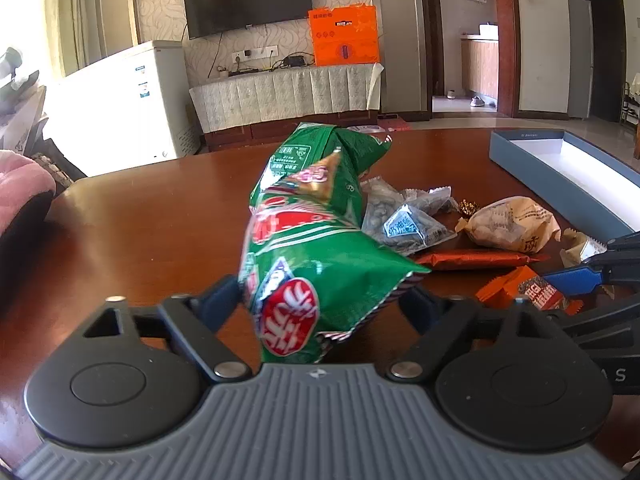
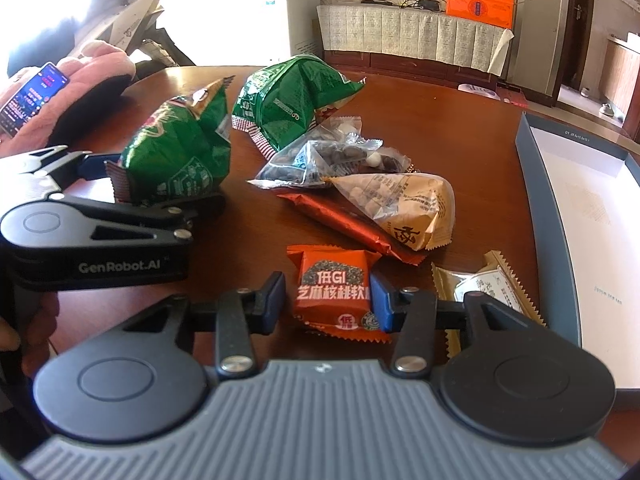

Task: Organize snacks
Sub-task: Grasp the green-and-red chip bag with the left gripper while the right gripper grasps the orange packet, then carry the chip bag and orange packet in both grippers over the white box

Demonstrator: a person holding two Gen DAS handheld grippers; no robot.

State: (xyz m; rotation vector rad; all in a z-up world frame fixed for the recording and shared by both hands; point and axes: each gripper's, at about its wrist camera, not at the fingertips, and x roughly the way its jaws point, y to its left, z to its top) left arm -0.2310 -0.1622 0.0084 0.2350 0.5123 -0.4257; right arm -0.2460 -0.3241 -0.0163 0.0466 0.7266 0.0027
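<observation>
Green snack bag [image 1: 312, 248], orange packet [image 2: 334, 288], reddish-brown table [image 1: 160, 216], blue-grey box [image 1: 560, 160].

Daylight blows out the window [image 2: 36, 12] on my left, glares off the glossy surface [image 1: 152, 216]; fisheye bends my edges.

Both hand-held grippers [image 1: 316, 300] [image 2: 328, 300] angled downward, jaws apart.

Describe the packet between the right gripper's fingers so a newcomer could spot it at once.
On the dark wooden table, just left of the open blue-grey box, lies a heap of snacks. Nearest the camera, between the right gripper fingers, sits the small square orange packet, the only one with big white lettering on a speckled panel.
</observation>
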